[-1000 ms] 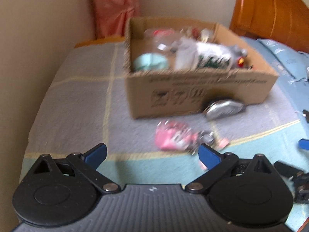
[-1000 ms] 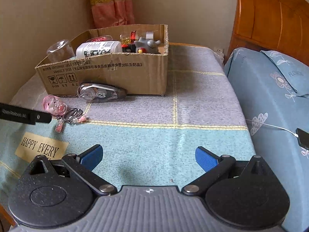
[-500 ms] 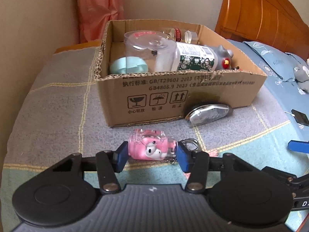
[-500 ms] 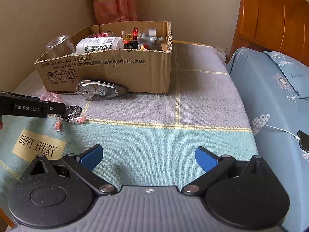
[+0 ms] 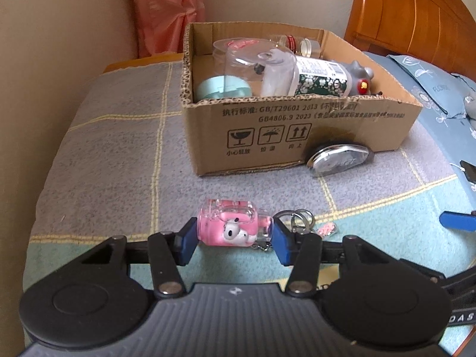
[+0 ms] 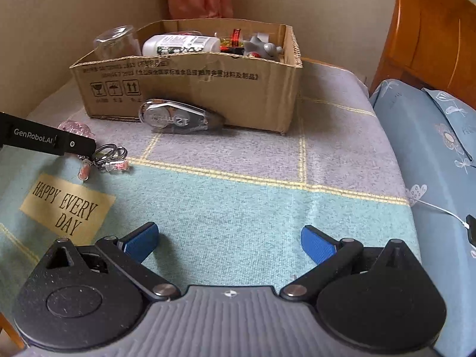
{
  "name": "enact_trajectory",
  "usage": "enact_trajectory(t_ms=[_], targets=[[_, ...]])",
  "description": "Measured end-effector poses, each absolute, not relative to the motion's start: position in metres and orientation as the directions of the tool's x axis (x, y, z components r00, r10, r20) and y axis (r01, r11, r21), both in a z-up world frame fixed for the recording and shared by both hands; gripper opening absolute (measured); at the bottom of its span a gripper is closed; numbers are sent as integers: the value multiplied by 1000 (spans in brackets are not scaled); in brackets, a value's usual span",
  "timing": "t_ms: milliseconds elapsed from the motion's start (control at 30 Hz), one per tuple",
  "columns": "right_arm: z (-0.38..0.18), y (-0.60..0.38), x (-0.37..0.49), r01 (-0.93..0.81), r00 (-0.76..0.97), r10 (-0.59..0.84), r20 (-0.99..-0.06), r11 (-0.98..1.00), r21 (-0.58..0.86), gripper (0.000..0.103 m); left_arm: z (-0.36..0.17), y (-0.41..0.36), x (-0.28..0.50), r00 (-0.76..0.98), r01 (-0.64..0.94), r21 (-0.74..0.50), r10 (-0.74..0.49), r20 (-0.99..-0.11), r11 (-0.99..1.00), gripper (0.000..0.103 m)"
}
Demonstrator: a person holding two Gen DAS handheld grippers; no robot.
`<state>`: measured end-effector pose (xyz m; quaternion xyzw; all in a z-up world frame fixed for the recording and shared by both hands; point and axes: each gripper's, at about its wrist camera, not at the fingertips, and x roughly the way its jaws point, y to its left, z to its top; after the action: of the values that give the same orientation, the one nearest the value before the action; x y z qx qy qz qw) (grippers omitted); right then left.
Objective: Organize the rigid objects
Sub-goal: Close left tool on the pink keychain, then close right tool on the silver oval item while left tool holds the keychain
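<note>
My left gripper is shut on a pink keychain toy with metal rings, low over the blanket. The toy also shows in the right wrist view, partly behind the left gripper's arm. A cardboard box holding a clear cup, a white bottle, a mint tin and a grey figure stands beyond it; it also shows in the right wrist view. A clear tape dispenser lies against the box front, also seen in the right wrist view. My right gripper is open and empty over the teal blanket.
The checked blanket covers the surface, with a wall on the left. A blue-covered bed and wooden headboard stand at right. A white cable and black plug lie on the bed edge.
My left gripper moved in and shut on the pink keychain toy, which now sits between its pads. The right gripper stayed open and drifted slightly forward.
</note>
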<state>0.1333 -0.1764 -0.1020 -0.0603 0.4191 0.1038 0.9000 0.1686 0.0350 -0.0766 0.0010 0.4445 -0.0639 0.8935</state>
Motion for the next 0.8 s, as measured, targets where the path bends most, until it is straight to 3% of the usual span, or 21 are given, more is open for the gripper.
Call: enact_trajectory(t_ms=[800], targets=[[-107, -116, 212, -272, 672, 176, -719, 962, -19, 103, -80, 72, 168, 619, 99, -73, -119, -776, 992, 51]])
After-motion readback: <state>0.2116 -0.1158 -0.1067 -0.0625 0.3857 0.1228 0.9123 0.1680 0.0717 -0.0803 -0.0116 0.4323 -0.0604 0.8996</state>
